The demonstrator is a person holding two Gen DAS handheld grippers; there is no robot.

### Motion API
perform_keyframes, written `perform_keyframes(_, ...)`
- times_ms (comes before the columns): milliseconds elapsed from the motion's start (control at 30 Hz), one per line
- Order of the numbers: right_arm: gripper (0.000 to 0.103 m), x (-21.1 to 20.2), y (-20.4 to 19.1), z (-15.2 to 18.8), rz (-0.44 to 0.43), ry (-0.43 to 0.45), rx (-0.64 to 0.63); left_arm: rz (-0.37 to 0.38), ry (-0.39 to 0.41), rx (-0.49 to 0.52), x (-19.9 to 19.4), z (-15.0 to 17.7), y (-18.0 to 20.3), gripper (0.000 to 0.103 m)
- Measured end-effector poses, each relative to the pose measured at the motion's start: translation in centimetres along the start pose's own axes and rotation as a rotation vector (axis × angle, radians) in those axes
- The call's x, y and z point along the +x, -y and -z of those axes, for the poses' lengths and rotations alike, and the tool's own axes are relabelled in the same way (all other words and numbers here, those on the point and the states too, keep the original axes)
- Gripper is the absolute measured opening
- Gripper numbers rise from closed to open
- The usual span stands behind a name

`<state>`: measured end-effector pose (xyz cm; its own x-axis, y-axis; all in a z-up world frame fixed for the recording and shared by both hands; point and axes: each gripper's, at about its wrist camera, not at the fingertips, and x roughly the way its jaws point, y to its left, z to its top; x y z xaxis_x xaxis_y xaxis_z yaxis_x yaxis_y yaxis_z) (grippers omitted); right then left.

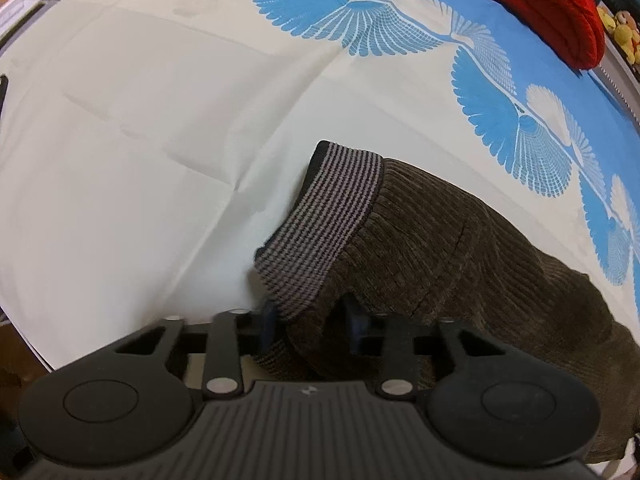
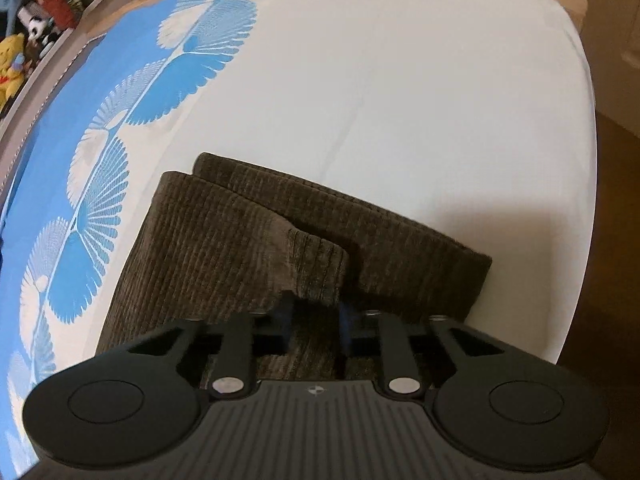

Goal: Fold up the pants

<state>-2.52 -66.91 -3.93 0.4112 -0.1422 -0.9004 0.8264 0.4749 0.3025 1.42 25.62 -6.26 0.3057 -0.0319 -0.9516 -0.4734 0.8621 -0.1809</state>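
Dark brown corduroy pants [image 1: 460, 248] lie on the bed, with a grey-and-black striped waistband [image 1: 328, 224] at their left end. My left gripper [image 1: 314, 320] is shut on the waistband edge and the brown cloth below it, and the cloth hides its blue pads. In the right wrist view the pants [image 2: 224, 248] show as two stacked leg layers. My right gripper [image 2: 316, 316] is shut on a raised fold of the upper leg, held a little above the layer below.
The bed sheet [image 1: 140, 140] is white with a blue fan-pattern border [image 1: 520, 128]. A red cushion [image 1: 540, 4] lies at the far right, with plush toys [image 2: 12, 68] on a ledge behind. The bed's right edge [image 2: 584, 200] drops to a dark floor.
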Motion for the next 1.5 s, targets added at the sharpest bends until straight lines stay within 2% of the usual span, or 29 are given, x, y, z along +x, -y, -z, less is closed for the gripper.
perform_keyframes(33, 0.009, -0.2, -0.2, 0.0, -0.009, 0.008, -0.007, -0.001, 0.008, 0.009, -0.1, 0.0, 0.1, 0.023)
perform_keyframes(133, 0.008, -1.7, -1.0, -0.3, -0.081, 0.055, -0.012, 0.069, 0.103, -0.027, -2.2, -0.7, -0.3, 0.018)
perform_keyframes(200, 0.007, -4.0, -1.5, -0.8, -0.225, 0.124, 0.009, 0.210, 0.255, -0.113, -5.3, -1.2, -1.3, 0.017)
perform_keyframes(233, 0.007, -5.4, -1.7, -1.0, -0.309, 0.166, 0.026, 0.244, 0.301, -0.123, -6.3, -1.2, -1.5, 0.017)
perform_keyframes(267, 0.007, -7.1, -1.8, -1.2, -0.388, 0.233, 0.020, 0.243, 0.332, -0.104, -7.0, -1.1, -1.4, 0.017)
perform_keyframes(300, 0.007, -8.6, -2.0, -1.2, -0.415, 0.299, -0.011, 0.214, 0.327, -0.081, -6.9, -1.0, -1.1, 0.017)
perform_keyframes(333, 0.007, -9.7, -2.0, -1.1, -0.405, 0.352, -0.030, 0.170, 0.279, -0.059, -6.1, -0.8, -0.9, 0.017)
perform_keyframes(367, 0.007, -9.9, -1.5, -1.1, -0.368, 0.362, -0.015, 0.138, 0.192, -0.048, -4.7, -0.6, -1.0, 0.017)
perform_keyframes(400, 0.006, -9.4, -0.9, -1.2, -0.316, 0.333, 0.009, 0.120, 0.098, -0.044, -3.2, -0.3, -1.1, 0.017)
perform_keyframes(433, 0.006, -8.3, -0.2, -1.2, -0.235, 0.267, 0.027, 0.106, 0.049, -0.039, -2.3, 0.0, -1.1, 0.017)
perform_keyframes(500, 0.007, -5.9, 0.9, -0.8, -0.081, 0.141, 0.042, 0.073, 0.053, 0.020, -2.4, 0.3, -0.6, 0.017)
perform_keyframes(567, 0.007, -4.3, 2.6, -0.6, -0.029, 0.059, 0.127, 0.084, 0.069, 0.034, -3.1, 0.3, -0.5, 0.017)
perform_keyframes(700, 0.007, -5.2, 2.2, -0.8, -0.039, 0.100, 0.062, 0.078, 0.040, 0.045, -3.0, 0.7, -0.7, 0.018)
perform_keyframes(800, 0.008, -3.9, 2.6, -0.4, 0.042, 0.047, 0.060, 0.028, -0.003, 0.106, -2.4, 0.8, -0.2, 0.026)
perform_keyframes(833, 0.011, -3.2, 2.9, -0.3, 0.071, 0.011, 0.070, -0.003, -0.007, 0.137, -2.3, 1.0, 0.0, 0.029)
perform_keyframes(867, 0.013, -3.1, 2.8, -0.3, 0.085, 0.001, 0.071, -0.043, 0.018, 0.165, -2.7, 1.0, -0.1, 0.040)
perform_keyframes(900, 0.015, -3.2, 2.9, -0.3, 0.095, 0.011, 0.067, -0.066, 0.056, 0.174, -3.3, 1.0, -0.1, 0.047)
perform_keyframes(967, 0.019, -4.4, 2.4, -0.4, 0.117, 0.078, 0.042, -0.086, 0.182, 0.165, -5.5, 0.7, -0.2, 0.050)
perform_keyframes(1033, 0.021, -6.2, 1.7, -0.3, 0.140, 0.184, 0.004, -0.042, 0.299, 0.168, -7.5, 0.9, -0.1, 0.049)
perform_keyframes(1067, 0.022, -6.8, 1.4, -0.5, 0.135, 0.223, -0.018, 0.004, 0.327, 0.176, -8.0, 0.9, 0.2, 0.047)
perform_keyframes(1100, 0.026, -7.3, 1.1, -0.5, 0.115, 0.252, -0.038, 0.050, 0.327, 0.195, -7.9, 1.0, 0.7, 0.043)
perform_keyframes(1133, 0.027, -7.7, 0.7, -0.5, 0.071, 0.273, -0.064, 0.082, 0.305, 0.232, -7.5, 1.1, 1.5, 0.033)
perform_keyframes(1167, 0.027, -7.7, 0.3, -0.5, 0.032, 0.279, -0.090, 0.092, 0.275, 0.276, -6.9, 1.4, 2.2, 0.027)
perform_keyframes(1200, 0.027, -7.6, -0.1, -0.4, -0.015, 0.270, -0.125, 0.078, 0.231, 0.338, -5.9, 1.7, 3.1, 0.026)
perform_keyframes(1267, 0.027, -7.0, -1.2, 0.2, -0.100, 0.208, -0.203, -0.013, 0.083, 0.469, -2.7, 3.0, 4.6, 0.026)
perform_keyframes(1333, 0.028, -5.7, -2.2, 1.0, -0.162, 0.116, -0.268, -0.151, -0.098, 0.615, 1.2, 5.0, 5.5, 0.025)
perform_keyframes(1400, 0.034, -4.1, -2.8, 1.9, -0.143, 0.013, -0.321, -0.193, -0.092, 0.718, 1.2, 6.1, 6.7, 0.025)
perform_keyframes(1433, 0.035, -3.1, -2.9, 2.3, -0.093, -0.041, -0.342, -0.187, -0.082, 0.698, 0.8, 5.8, 6.8, 0.025)
perform_keyframes(1500, 0.035, -1.0, -2.7, 2.9, 0.013, -0.143, -0.358, -0.115, 0.000, 0.645, -1.2, 4.7, 6.9, 0.027)
